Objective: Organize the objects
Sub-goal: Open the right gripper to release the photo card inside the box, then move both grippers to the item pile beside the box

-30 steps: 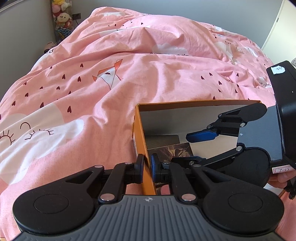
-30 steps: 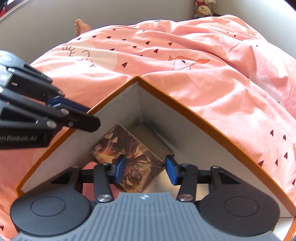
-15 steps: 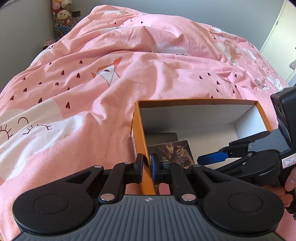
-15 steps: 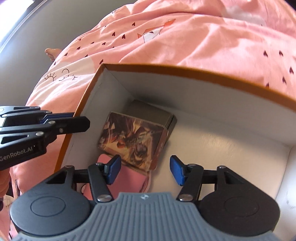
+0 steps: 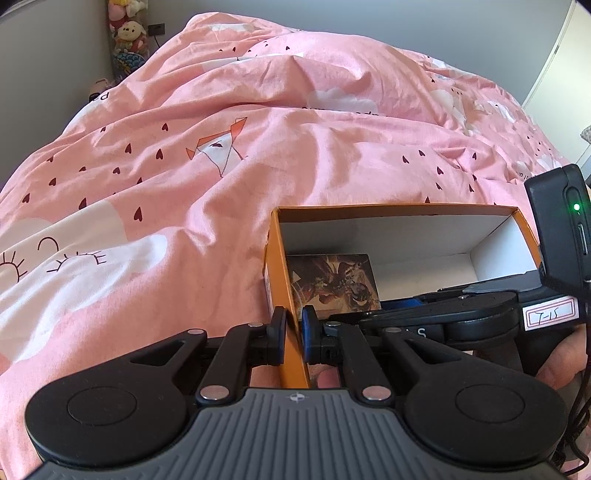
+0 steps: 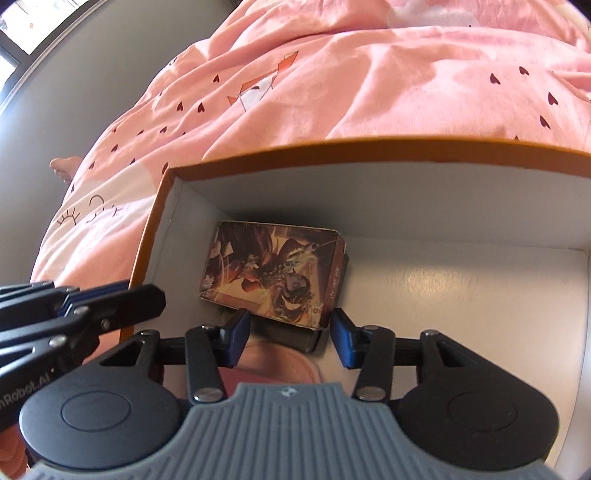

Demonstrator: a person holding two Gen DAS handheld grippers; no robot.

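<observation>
A pink duvet (image 5: 258,155), printed with small dark hearts, white clouds and an origami fox, is spread over the whole bed and fills both views. A grey wall is seen behind it, and a pile of soft toys (image 5: 127,33) is stacked at 11 o'clock in the left wrist view.

An open orange box (image 6: 369,147) with a white interior is set on the duvet. In the left wrist view it is found at 4 o'clock of centre; in the right wrist view it takes up the lower half.

Inside the box, toward its left wall, a small illustrated card box (image 6: 275,273) is laid flat, its printed face up. It appears to be stacked on a darker box of the same kind. Something pink is lying just below it, partly hidden by the tool.

The left gripper (image 5: 293,334) is pressed together on the left wall of the orange box, one pad outside and one inside.

The right gripper (image 6: 290,338) is lowered into the box, its jaws closing. Its blue pads (image 6: 242,332) are set at either side of the card box's near end, without visible contact. A hand (image 5: 561,365) is seen on its handle at 4 o'clock in the left wrist view.
</observation>
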